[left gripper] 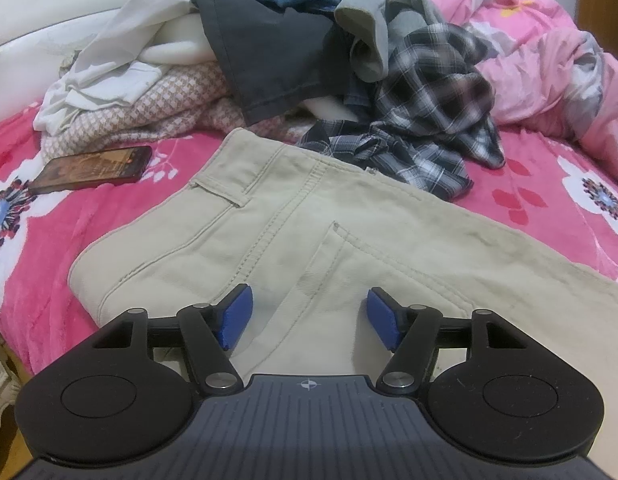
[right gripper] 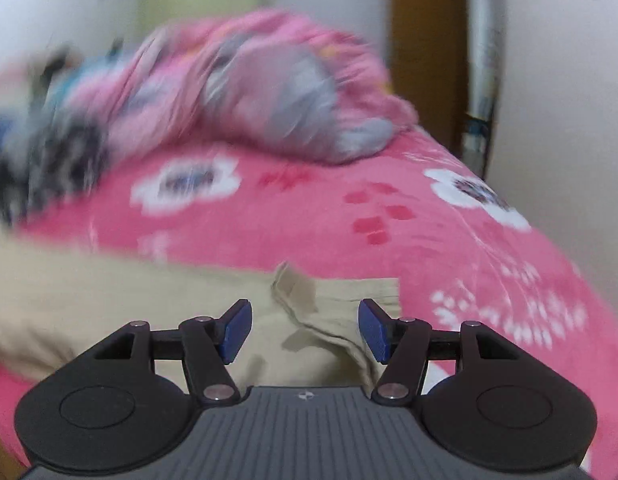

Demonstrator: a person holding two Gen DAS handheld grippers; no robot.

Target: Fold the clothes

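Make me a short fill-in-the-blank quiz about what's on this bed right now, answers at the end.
1. The beige trousers lie spread on a bedcover whose main colour is ____.
2. The dark phone lies on the bedcover, apart from the trousers, to their ____ in the left wrist view.
3. The left claw hangs over the trousers with its jaws ____.

Answers: pink; left; open

Premises: a domestic bedroom. A bed (left gripper: 109, 208) is covered by a pink floral blanket, with a crumpled pink quilt (left gripper: 549, 72) at its far side and a white padded headboard (left gripper: 37, 20) along the left. Unsorted clothes (left gripper: 269, 48) are heaped on it beside a phone (left gripper: 91, 170). A wooden door frame (right gripper: 425, 40) meets plain white walls.
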